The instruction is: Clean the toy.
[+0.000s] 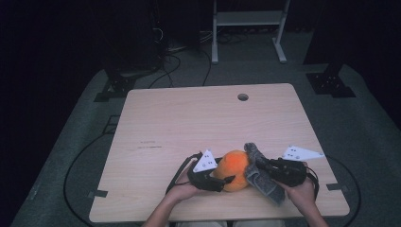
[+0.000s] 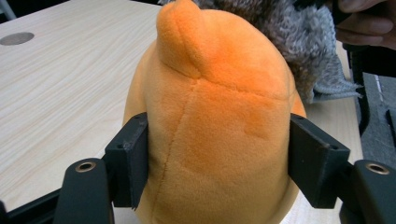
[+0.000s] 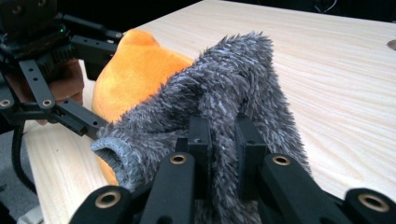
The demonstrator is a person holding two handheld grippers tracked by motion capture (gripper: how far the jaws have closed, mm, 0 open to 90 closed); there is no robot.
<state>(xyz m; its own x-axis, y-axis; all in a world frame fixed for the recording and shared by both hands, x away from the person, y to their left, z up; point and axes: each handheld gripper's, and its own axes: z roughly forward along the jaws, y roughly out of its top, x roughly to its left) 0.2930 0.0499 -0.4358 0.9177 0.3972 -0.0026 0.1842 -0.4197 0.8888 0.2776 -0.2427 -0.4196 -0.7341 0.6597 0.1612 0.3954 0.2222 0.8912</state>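
Your left gripper point(image 1: 226, 180) sits at the near edge of the table point(image 1: 189, 118), its two black jaws set on either side of the orange plush toy point(image 1: 235, 169). From the left gripper view the pads point(image 2: 133, 158) press against the flanks of the plush toy point(image 2: 215, 135), one on each side, with the fabric bulging slightly around them, so the toy is pinched across its width. No earlier moment is on hand to compare the squeeze against. The toy stands upright on the wood, its rounded top with a small raised bump pointing away from you. Your right gripper point(image 1: 259, 166) comes in from the other side, and its jaws are pressed nearly together on a fold of the grey fuzzy cloth point(image 1: 262, 172). In the right gripper view the cloth point(image 3: 224, 107) rises in a ridge between the two pads point(image 3: 198, 140) and drapes over them, with its hemmed edge hanging low to the left. The cloth lies against the toy's right side, touching it, and its upper part leans over the orange fabric. Both hands rest at the table's near edge, close together, with the toy between them. A round hole point(image 1: 242, 97) sits in the far part of the tabletop.
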